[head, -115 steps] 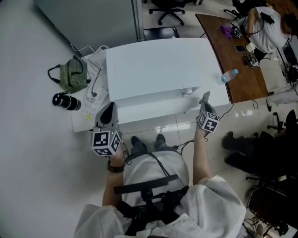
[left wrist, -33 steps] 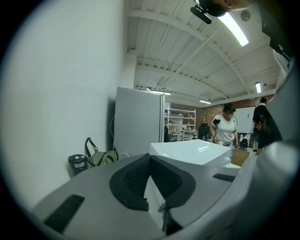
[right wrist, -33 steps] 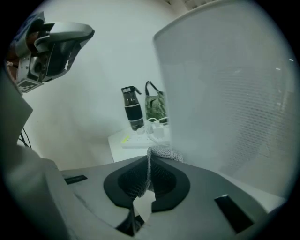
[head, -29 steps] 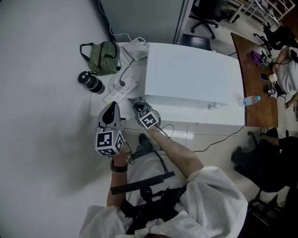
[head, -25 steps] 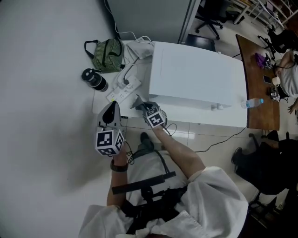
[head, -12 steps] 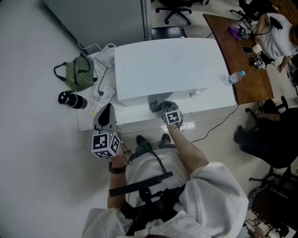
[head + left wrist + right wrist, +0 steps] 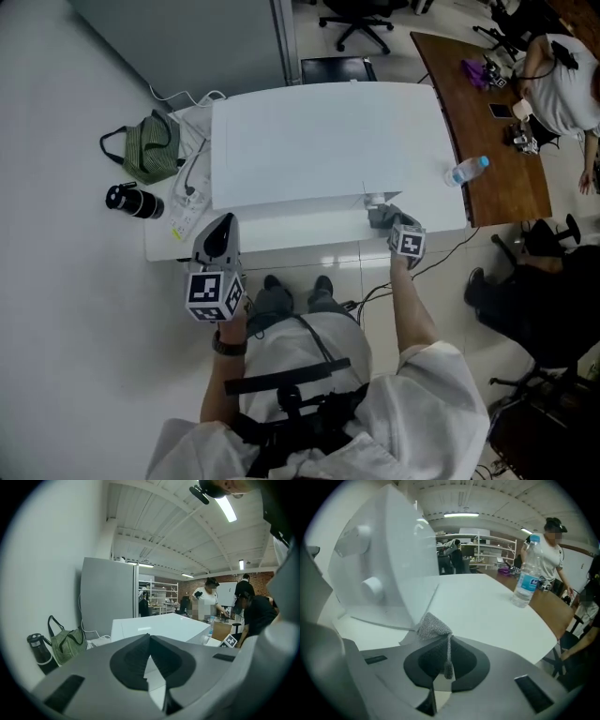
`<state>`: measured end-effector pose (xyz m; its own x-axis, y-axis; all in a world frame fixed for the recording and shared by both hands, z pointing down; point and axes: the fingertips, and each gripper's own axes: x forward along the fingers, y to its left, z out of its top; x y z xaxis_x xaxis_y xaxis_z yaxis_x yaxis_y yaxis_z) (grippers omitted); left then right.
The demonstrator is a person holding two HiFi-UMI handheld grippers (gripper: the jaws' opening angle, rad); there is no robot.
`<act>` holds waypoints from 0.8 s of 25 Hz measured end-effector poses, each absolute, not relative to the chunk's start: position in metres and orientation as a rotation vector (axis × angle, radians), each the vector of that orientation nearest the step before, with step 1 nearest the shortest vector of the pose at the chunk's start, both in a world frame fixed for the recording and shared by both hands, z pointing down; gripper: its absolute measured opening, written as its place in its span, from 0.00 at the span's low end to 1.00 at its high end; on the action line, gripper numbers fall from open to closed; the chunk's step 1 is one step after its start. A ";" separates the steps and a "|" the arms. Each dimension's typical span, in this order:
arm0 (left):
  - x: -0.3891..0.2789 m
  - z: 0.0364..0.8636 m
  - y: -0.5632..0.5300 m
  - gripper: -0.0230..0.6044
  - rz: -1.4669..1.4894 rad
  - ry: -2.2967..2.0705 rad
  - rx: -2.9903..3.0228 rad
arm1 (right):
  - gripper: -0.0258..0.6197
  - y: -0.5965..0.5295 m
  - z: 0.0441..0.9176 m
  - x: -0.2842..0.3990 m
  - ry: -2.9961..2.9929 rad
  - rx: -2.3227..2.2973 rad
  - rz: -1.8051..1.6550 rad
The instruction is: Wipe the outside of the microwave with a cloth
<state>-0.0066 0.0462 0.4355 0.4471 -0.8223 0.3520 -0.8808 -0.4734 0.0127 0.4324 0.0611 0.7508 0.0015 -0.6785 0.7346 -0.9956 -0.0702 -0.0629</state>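
Right gripper view: right gripper (image 7: pixel 440 644) pinched shut on grey cloth (image 7: pixel 433 626) at microwave (image 7: pixel 389 559) front's lower corner | left gripper (image 7: pixel 150 637) closed, empty, held clear | advice: probably press cloth flat, overlap strokes, work round knobs (image 7: pixel 371 587)

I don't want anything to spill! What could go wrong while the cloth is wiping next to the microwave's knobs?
1. The water bottle stands near the table edge, on the right gripper side. A wide sweep might knock it over.
2. The cloth, pinched in that gripper's shut jaws, sits by the microwave knobs, so rubbing there could turn one.
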 end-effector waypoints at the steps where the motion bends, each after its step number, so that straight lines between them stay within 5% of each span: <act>1: -0.006 0.436 0.046 0.08 0.448 -1.493 2.498 | 0.08 0.058 0.745 0.452 -1.703 1.826 0.828; 5: -0.034 0.433 0.027 0.08 0.453 -1.511 2.492 | 0.08 0.011 0.625 0.488 -1.743 1.978 0.520; 8: -0.068 0.430 0.000 0.08 0.379 -1.553 2.472 | 0.08 -0.058 0.502 0.451 -1.873 1.855 0.192; 13: -0.157 0.435 -0.052 0.08 0.205 -1.605 2.424 | 0.08 -0.159 0.381 0.234 -2.049 1.279 -0.124; 20: -0.291 0.434 -0.102 0.08 0.090 -1.642 2.387 | 0.08 -0.236 0.403 -0.078 -2.062 0.660 -0.298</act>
<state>-0.2913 -0.1018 0.4336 0.3655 -0.9119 0.1867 -0.9269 -0.3382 0.1629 -0.0781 -0.2358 0.4029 -0.4326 -0.5609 0.7059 -0.3379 0.8267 0.4498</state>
